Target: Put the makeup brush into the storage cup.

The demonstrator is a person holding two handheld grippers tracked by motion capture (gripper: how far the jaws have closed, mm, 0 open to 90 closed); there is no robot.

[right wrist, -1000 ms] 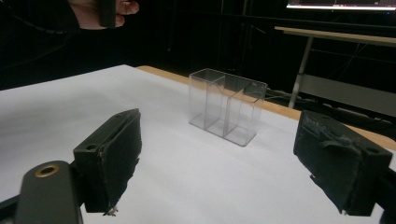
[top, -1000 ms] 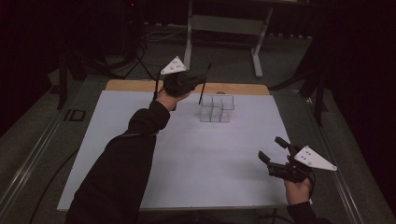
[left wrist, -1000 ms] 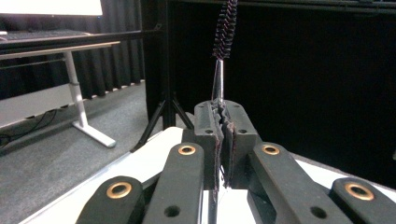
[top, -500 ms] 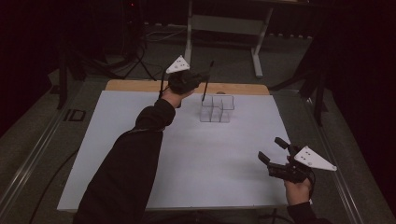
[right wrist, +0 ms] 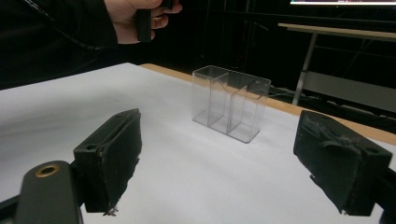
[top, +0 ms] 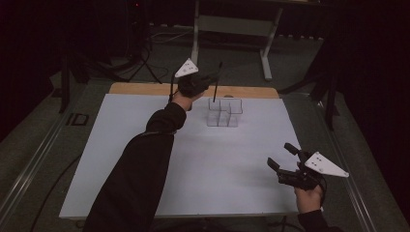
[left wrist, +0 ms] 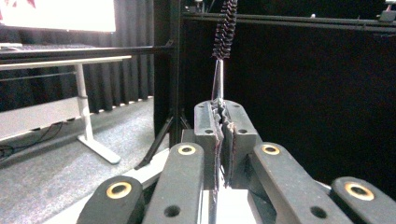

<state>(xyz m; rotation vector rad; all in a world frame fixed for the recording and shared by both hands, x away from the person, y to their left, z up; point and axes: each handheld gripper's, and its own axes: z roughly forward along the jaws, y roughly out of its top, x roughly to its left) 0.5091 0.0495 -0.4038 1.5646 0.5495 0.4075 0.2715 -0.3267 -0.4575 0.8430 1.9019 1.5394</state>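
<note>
A thin brush (left wrist: pixel 225 28) with a wire stem and black bristles at the top is held nearly upright, and my left gripper (left wrist: pixel 224 109) is shut on its stem. In the high view the left gripper (top: pixel 205 82) hovers at the far side of the table. There the brush (top: pixel 216 79) stands just behind the left end of a clear plastic holder (top: pixel 225 112) with several compartments. My right gripper (top: pixel 282 155) is open near the front right corner with nothing between its jaws. In the right gripper view, the right gripper (right wrist: pixel 229 158) faces the holder (right wrist: pixel 231 102).
A white sheet (top: pixel 145 145) covers the table, with a wooden strip (top: pixel 140 88) along its far edge. Beyond the table stands a desk frame with metal legs (top: pixel 266 58). Dark floor and cables surround the table.
My left hand has shifted a little to the right and downward with the brush, closer to the clear holder. The right gripper has stayed in place.
</note>
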